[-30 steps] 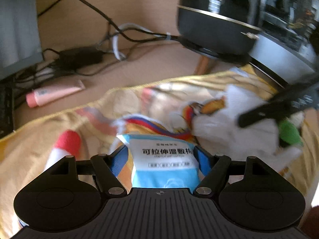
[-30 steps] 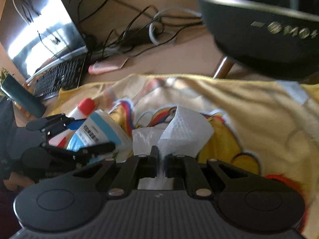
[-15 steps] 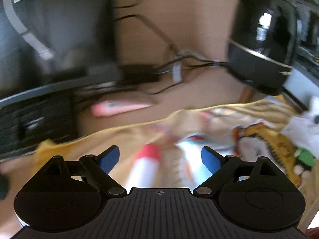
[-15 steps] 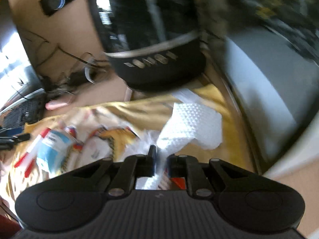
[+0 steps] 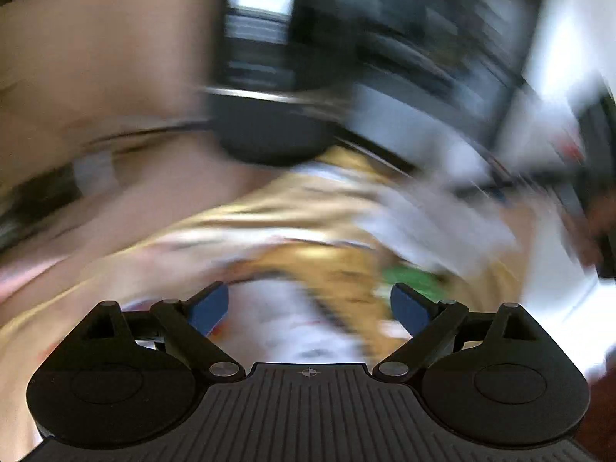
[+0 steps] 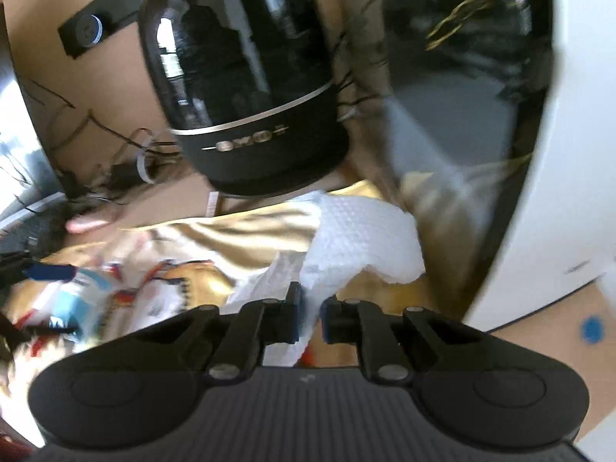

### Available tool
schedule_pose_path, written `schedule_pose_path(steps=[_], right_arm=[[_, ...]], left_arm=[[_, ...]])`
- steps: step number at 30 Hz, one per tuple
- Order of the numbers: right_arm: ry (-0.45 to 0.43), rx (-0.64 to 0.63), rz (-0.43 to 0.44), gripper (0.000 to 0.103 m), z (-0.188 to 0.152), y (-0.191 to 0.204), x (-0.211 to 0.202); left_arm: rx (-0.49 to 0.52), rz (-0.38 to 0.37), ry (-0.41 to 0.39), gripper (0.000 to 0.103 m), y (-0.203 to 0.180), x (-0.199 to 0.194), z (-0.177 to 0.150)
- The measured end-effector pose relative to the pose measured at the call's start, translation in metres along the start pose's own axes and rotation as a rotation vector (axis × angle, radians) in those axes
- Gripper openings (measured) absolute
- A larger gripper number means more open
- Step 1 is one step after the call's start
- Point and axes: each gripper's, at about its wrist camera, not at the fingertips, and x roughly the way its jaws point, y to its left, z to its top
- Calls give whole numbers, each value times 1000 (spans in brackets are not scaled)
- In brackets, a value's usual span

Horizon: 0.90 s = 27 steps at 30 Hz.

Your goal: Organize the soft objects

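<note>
Up above the yellow cloth, the right hand-held gripper is pinched tight on a white paper towel. The towel sticks up in front of its fingers and flops over to the right. A big black round speaker stands behind it on the worktop. A blue and white packet lies on the cloth at the left. The left hand-held gripper has its blue fingers wide apart with nothing between them. Its view is very blurry, but the yellow cloth shows below it.
</note>
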Motion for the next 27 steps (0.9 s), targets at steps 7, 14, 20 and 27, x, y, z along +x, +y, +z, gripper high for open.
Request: schedule_pose_path(steps=[7,14,20,27], right_arm=[[-66,60,31,13,-6,-20,-25],[-93,101,97,15,-6,-28,-28],[-93,102,257,15,21,-3,-5],[-48,48,639,15,55,81,37]], left_arm=[[189,-130,115,95,-58,98,35],[-9,-145,137,66,-32,116,38],[-171,18,92,68,14,71,23],[-375,129,96,70,62,55,-8]])
